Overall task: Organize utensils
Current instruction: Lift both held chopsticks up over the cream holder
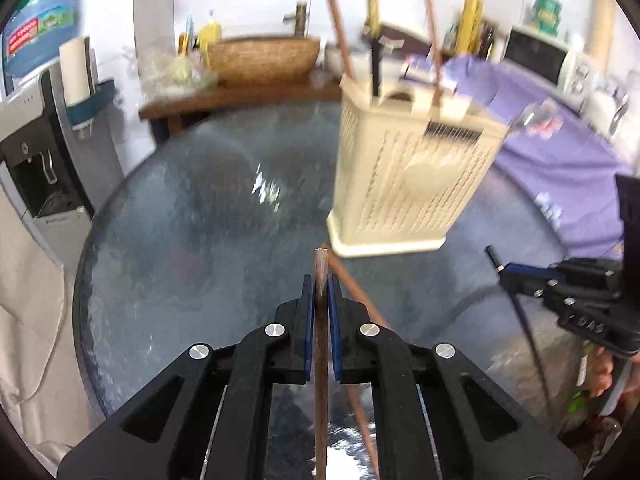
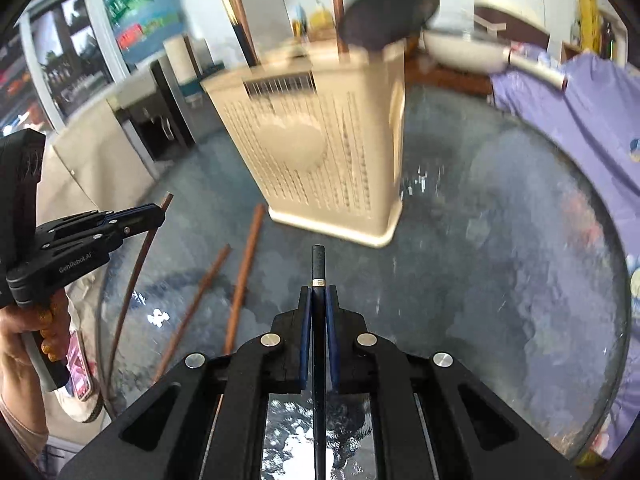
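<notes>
My left gripper is shut on a brown wooden chopstick held above the round glass table; it also shows in the right wrist view. My right gripper is shut on a black chopstick with a gold band; it shows in the left wrist view. A cream perforated utensil holder stands ahead of both grippers, also seen in the right wrist view, with brown and black chopsticks upright in it. Two brown chopsticks lie on the glass left of my right gripper.
A water dispenser stands left of the table. A wooden side table with a woven basket is behind. A purple cloth covers furniture at right, with a microwave beyond it.
</notes>
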`<state>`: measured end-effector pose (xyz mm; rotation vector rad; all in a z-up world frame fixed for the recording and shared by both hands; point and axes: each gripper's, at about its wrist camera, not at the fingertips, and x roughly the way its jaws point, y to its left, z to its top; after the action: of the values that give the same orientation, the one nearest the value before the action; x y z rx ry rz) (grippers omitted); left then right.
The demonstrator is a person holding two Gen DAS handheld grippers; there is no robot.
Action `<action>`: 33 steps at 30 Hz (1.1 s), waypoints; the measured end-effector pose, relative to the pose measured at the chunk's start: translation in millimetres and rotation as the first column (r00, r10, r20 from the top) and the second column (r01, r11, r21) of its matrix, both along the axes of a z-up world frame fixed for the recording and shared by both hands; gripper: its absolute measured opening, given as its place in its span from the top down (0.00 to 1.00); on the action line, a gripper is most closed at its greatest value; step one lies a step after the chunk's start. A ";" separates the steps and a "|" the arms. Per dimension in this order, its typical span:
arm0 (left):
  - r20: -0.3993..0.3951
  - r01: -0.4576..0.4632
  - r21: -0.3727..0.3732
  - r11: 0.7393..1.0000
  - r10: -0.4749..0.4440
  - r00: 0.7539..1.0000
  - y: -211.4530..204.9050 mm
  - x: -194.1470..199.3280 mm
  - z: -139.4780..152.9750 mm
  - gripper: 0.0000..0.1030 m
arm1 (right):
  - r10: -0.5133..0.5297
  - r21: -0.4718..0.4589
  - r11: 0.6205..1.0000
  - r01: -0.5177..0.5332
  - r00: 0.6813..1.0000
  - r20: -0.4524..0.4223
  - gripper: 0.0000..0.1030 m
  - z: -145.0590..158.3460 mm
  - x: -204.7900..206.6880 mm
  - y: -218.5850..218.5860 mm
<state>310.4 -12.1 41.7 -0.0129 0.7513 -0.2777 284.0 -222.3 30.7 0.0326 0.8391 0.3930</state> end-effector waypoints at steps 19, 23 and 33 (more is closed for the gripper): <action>0.246 0.062 -0.045 0.997 -0.049 0.968 -6.9 -39.9 93.8 0.93 | 0.037 0.084 0.995 -0.061 0.964 0.265 0.93 79.7 -36.9 -6.9; 0.277 0.059 -0.055 0.997 -0.042 0.960 -6.5 -40.2 107.5 0.93 | 0.041 0.084 0.994 -0.068 0.956 0.290 0.93 90.4 -37.4 -5.1; 0.369 0.072 -0.050 0.996 -0.048 0.928 -14.5 -45.0 151.1 0.93 | 0.064 0.081 0.992 -0.100 0.929 0.366 0.93 131.5 -36.9 2.7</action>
<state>265.4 -26.6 192.8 0.0026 0.3688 -0.3507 247.1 -219.6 162.2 0.0157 0.4553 0.5016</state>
